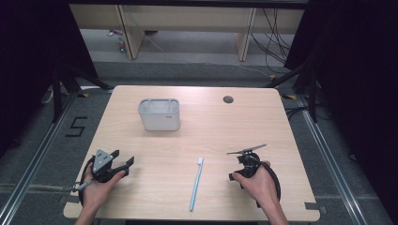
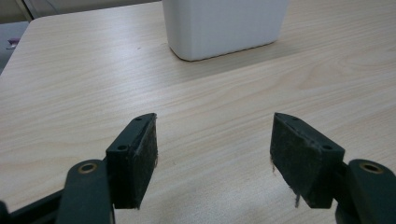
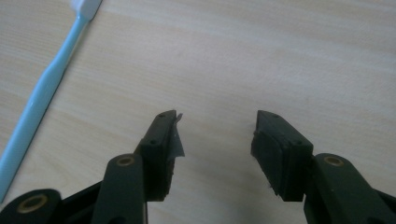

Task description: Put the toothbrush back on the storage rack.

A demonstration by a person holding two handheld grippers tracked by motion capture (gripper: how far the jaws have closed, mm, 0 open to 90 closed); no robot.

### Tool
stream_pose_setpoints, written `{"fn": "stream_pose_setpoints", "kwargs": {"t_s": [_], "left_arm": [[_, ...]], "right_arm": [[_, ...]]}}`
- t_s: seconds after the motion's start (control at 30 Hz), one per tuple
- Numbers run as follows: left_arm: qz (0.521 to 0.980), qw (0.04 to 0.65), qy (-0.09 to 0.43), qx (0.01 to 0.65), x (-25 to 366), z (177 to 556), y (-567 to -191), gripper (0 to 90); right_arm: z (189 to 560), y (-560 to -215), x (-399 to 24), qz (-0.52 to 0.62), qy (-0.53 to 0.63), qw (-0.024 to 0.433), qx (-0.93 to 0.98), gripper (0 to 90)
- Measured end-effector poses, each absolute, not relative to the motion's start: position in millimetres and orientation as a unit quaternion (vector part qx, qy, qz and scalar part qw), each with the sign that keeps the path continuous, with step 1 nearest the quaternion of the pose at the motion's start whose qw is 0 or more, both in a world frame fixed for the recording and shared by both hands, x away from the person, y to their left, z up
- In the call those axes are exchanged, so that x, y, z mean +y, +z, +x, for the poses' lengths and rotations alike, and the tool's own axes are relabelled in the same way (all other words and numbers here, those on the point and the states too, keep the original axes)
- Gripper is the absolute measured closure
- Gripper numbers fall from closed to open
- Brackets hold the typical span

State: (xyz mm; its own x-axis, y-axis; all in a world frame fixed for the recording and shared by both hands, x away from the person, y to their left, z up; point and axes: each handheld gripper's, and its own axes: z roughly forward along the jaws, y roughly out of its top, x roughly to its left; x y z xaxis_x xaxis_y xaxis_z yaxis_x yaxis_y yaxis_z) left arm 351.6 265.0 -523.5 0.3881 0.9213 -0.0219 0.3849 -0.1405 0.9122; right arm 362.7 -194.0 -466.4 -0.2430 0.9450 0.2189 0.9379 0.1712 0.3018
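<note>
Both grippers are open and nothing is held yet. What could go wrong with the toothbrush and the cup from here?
1. The toothbrush lies flat on the table; its thin handle may slip or skid as the right gripper pinches it.
2. The cup stands free; a bump on its rim could tip or push it.
3. The left gripper is not bracing the cup.

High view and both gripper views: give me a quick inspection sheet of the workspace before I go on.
Surface: wooden table, round grommet hole near far edge.
Job's things: light blue toothbrush lying flat, head away from the person; white container upright, far left.
Clutter: nothing seen.
Grippers: left gripper open, empty, facing the container; right gripper open, empty, right of the toothbrush.
Cables: black cable looped at each gripper; more on the floor, far right.
Surroundings: grey floor, black curtains, floor mark "5".
</note>
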Motion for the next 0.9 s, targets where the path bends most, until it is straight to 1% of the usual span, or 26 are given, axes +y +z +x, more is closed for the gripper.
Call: {"fn": "stream_pose_setpoints", "kwargs": {"t_s": [0.1, 0.13, 0.2, 0.27, 0.37, 0.4, 0.53, 0.63, 0.67, 0.9], "left_arm": [[0.697, 0.457, 0.293, 0.468, 265, 351, -524, 31.8], [0.697, 0.457, 0.295, 0.467, 264, 351, -524, 31.9], [0.697, 0.457, 0.295, 0.468, 264, 351, -524, 31.9], [0.693, 0.464, 0.296, 0.466, 264, 352, -525, 31.9], [0.697, 0.456, 0.294, 0.47, 264, 352, -524, 31.9], [0.696, 0.458, 0.293, 0.468, 264, 352, -524, 31.9], [0.696, 0.458, 0.293, 0.468, 264, 352, -524, 31.9], [0.697, 0.456, 0.291, 0.471, 265, 351, -523, 31.9], [0.697, 0.456, 0.29, 0.471, 265, 352, -524, 32.0], [0.696, 0.457, 0.289, 0.472, 264, 351, -524, 32.1]], "right_arm": [[363, -467, -190, 0.604, 0.183, 0.007, 0.775, 50.3], [361, -464, -180, 0.624, 0.168, -0.013, 0.763, 49.6], [360, -464, -175, 0.621, 0.158, -0.021, 0.767, 49.1], [359, -464, -173, 0.618, 0.16, -0.022, 0.769, 48.9], [357, -462, -160, 0.612, 0.149, -0.025, 0.776, 48.5], [356, -461, -157, 0.609, 0.144, -0.036, 0.78, 48.5], [354, -462, -147, 0.599, 0.145, -0.042, 0.786, 48.6], [352, -459, -137, 0.593, 0.143, -0.045, 0.791, 49.1], [351, -461, -134, 0.588, 0.153, -0.039, 0.793, 49.2], [350, -461, -117, 0.589, 0.139, -0.058, 0.794, 50.7]]}}
